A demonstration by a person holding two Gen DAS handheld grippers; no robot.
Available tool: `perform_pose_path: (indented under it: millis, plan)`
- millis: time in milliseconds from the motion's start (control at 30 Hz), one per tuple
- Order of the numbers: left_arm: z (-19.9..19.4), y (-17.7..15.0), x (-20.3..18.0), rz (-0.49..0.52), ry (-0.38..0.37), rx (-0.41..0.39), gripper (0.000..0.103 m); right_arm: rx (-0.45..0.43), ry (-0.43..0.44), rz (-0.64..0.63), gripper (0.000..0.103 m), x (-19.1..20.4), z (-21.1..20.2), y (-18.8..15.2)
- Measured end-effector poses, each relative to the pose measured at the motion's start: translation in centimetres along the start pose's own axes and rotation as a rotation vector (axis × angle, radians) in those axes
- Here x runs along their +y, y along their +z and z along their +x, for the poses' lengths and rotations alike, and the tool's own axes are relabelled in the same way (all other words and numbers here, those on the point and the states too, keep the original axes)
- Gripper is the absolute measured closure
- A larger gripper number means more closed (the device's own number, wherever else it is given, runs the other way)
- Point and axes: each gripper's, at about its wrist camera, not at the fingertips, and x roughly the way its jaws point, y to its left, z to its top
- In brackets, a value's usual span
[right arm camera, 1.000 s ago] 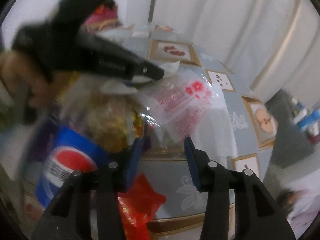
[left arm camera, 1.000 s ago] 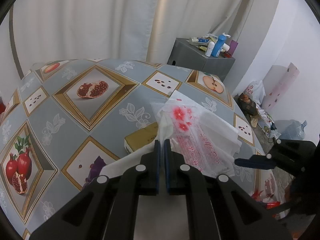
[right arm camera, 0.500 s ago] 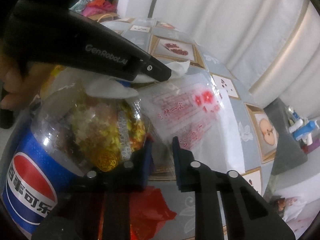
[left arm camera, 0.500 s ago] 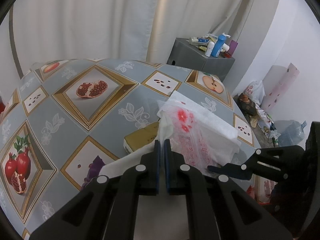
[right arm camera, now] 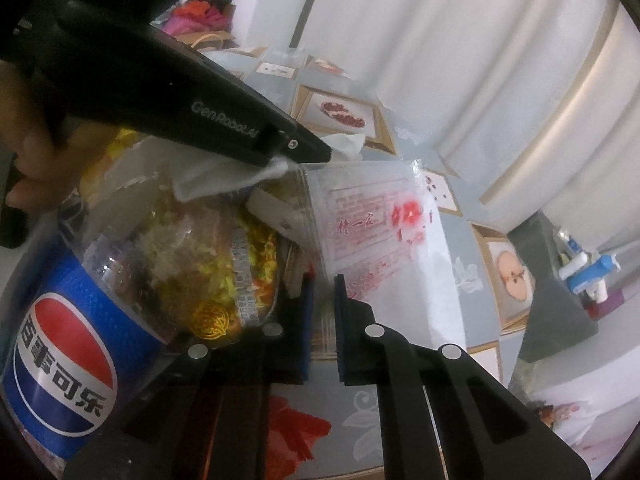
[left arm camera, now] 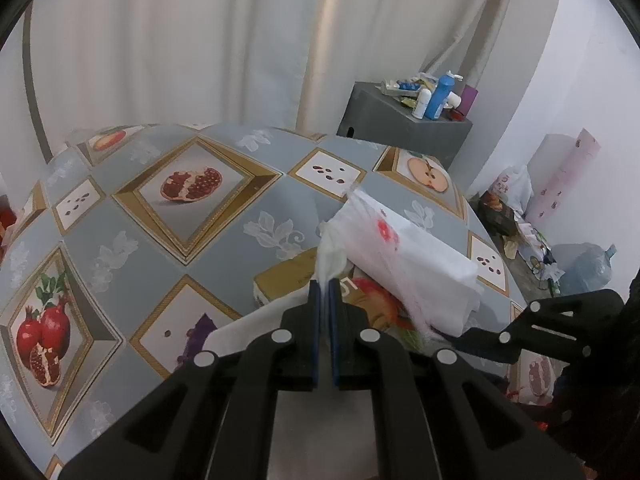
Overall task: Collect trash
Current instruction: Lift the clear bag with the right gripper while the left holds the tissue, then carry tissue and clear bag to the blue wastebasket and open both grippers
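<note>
My left gripper (left arm camera: 324, 286) is shut on the rim of a white plastic bag (left arm camera: 408, 252) with red flower print and holds it up over the table. In the right wrist view the same bag (right arm camera: 372, 232) hangs open in front of me. My right gripper (right arm camera: 324, 280) is shut on the bag's lower edge. Inside the bag sit a Pepsi bottle (right arm camera: 68, 344), yellow snack wrappers (right arm camera: 224, 264) and white tissue (right arm camera: 224, 176). The left gripper's finger (right arm camera: 240, 124) crosses the top of that view. The right gripper also shows in the left wrist view (left arm camera: 440, 338).
The table (left arm camera: 132, 208) has a grey cloth with pomegranate pictures. A yellow box (left arm camera: 284, 276) lies on it under the bag. A grey cabinet (left arm camera: 404, 128) with bottles stands behind. Bags and a water jug (left arm camera: 588, 268) lie on the floor at right. A red wrapper (right arm camera: 296, 428) lies below the right gripper.
My right gripper has moved in and closed on the bag's lower edge. The bag's mouth has been pulled wider and lifted. The left gripper has kept its hold.
</note>
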Motion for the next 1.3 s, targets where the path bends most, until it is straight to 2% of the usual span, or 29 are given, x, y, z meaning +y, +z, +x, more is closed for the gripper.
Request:
perform_pose_path:
  millis: [433,667,800,967,1100,1200,1300]
  plan:
    - [-5.4,-0.1,0.2,0.002,0.042,-0.114,0.099,-0.1,-0.064,0.037,0.096,0.3,-5.7,0.4]
    - [-10.6,-0.7,-0.5,0.007,0.049,-0.195,0.099,-0.181,-0.098,0.086,0.096,0.5,-10.6,0.5]
    - [-14.3,-1.4,-1.3,0.009,0.028,-0.236,0.099,-0.228,-0.115,0.13,0.097,0.7,-14.2,0.0]
    - [-19.7,-1.9,-3.3,0.013,-0.04,-0.28,0.099,-0.282,-0.183,0.188,0.097,0.8,-20.0,-2.1]
    - [-23.4,-2.1,-6.9,0.063,-0.108,-0.316,0.099,-0.316,-0.235,0.272,0.097,0.1,-24.4,-5.3]
    - [-24.3,-2.3,-10.1,0.101,-0.17,-0.31,0.099,-0.309,-0.29,0.351,0.097,0.2,-27.7,-9.0]
    - [-23.6,-2.5,-15.2,0.154,-0.277,-0.266,0.099,-0.275,-0.34,0.445,0.097,-0.4,-29.8,-13.9]
